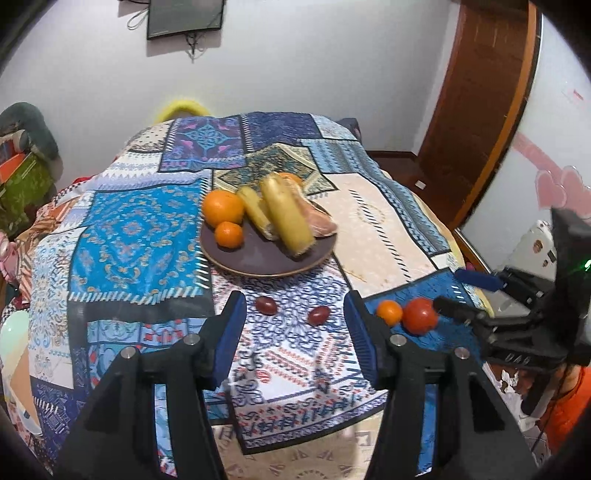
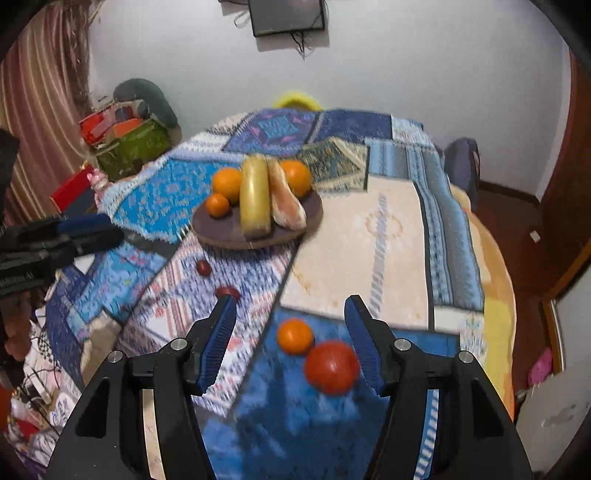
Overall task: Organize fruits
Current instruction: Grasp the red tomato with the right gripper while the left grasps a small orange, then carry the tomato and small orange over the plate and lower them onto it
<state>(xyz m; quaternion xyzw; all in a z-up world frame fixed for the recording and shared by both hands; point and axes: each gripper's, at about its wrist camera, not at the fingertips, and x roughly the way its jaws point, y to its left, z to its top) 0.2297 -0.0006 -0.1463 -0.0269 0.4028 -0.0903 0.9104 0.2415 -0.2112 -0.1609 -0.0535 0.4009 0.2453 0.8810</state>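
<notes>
On the near right of the patchwork cloth (image 1: pixel 140 229), a tomato (image 2: pixel 331 367) and a small orange (image 2: pixel 294 336) sit touching, both lying between the spread fingers of the right gripper (image 2: pixel 291 341). Jaws wide apart, gripping nothing; tomato just beside the right-hand pad, contact hard to judge through motion blur. Right wrist view smeared throughout.

Two small dark red fruits (image 1: pixel 266 305) (image 1: pixel 318 315) lie apart on the cloth, beyond the tips of the left gripper (image 1: pixel 295 325). That gripper also wide open, empty. From the right wrist view one of these is partly hidden behind the left finger tip.

Farther off, mid-cloth: dark plate (image 1: pixel 258 258) carrying a large orange (image 1: pixel 223 207), a small one (image 1: pixel 229 234) touching it, two yellow long fruits (image 1: pixel 286 218) (image 1: pixel 256 212), a pale pinkish piece (image 1: pixel 321 221) half covered by them. A third orange (image 2: pixel 295 177) sits at the plate's far side, mostly hidden in the left view. What the yellow and pink items are cannot be told.

Bare cloth right of the plate, open stretch of cream pattern out to the table's right edge. Cloth drapes over the left and near edges. Clutter of boxes (image 2: pixel 125 140) past the far left edge; wooden door frame (image 1: pixel 480 110) right; dark framed panel (image 1: pixel 184 16) on the wall, cut off at top.
</notes>
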